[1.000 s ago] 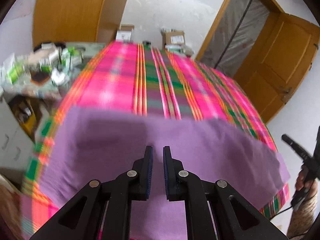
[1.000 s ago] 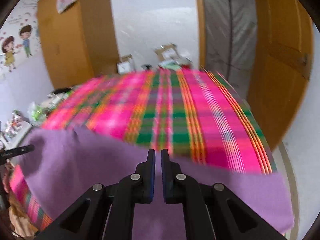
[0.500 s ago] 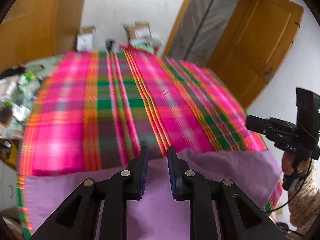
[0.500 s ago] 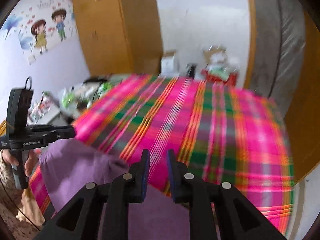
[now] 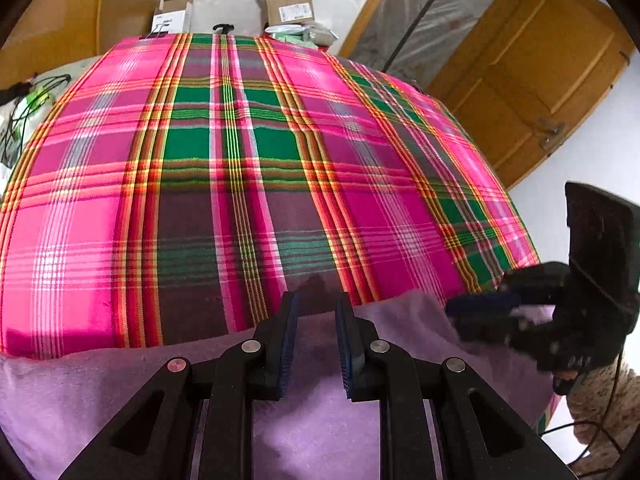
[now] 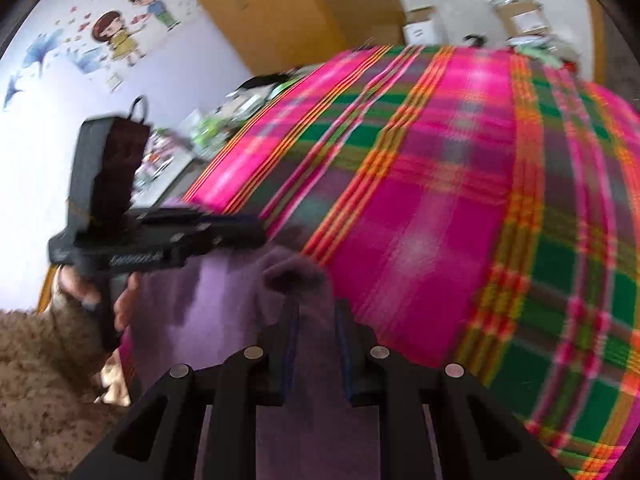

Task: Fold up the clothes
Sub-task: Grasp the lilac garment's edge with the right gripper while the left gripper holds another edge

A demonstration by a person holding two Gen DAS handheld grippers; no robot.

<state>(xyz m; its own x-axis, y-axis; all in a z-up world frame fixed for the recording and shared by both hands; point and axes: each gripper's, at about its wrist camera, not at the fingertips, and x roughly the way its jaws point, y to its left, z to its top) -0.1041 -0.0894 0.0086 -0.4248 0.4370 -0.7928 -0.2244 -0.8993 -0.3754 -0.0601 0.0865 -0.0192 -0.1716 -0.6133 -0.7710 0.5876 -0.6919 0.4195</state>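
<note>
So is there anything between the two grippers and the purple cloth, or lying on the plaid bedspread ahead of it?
Nothing visible. Both the left gripper and the right gripper sit open directly over the purple cloth, with a raised fold just ahead of the right one. The plaid bedspread beyond shows no objects on it.
</note>
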